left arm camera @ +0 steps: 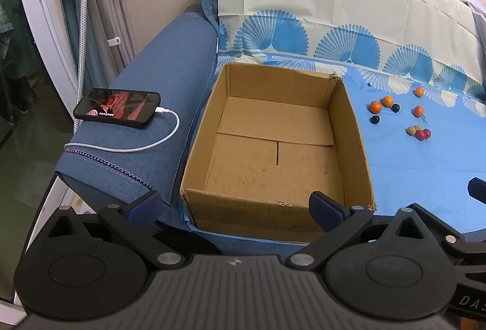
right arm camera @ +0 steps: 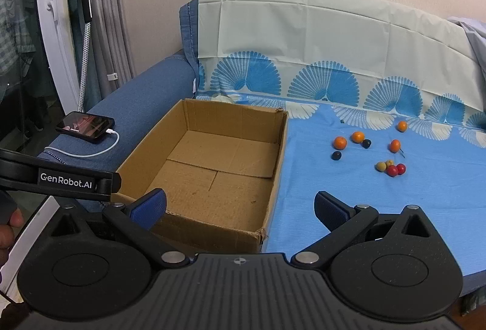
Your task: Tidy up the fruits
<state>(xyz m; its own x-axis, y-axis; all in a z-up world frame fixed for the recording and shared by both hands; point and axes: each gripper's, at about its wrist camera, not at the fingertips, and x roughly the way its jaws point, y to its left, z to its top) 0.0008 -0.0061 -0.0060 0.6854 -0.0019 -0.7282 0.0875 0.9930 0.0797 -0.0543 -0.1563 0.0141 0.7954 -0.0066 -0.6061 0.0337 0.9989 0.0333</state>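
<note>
I hold my left hand-held gripper (left arm camera: pixel 235 207) and my right hand-held gripper (right arm camera: pixel 240 208) with fingers wide apart, holding nothing. The cardboard box (right arm camera: pixel 275 178) sits empty on the sofa's blue cloth (right arm camera: pixel 395 208). The little fruits (right arm camera: pixel 369 149) lie on the cloth, right of the box.
</note>
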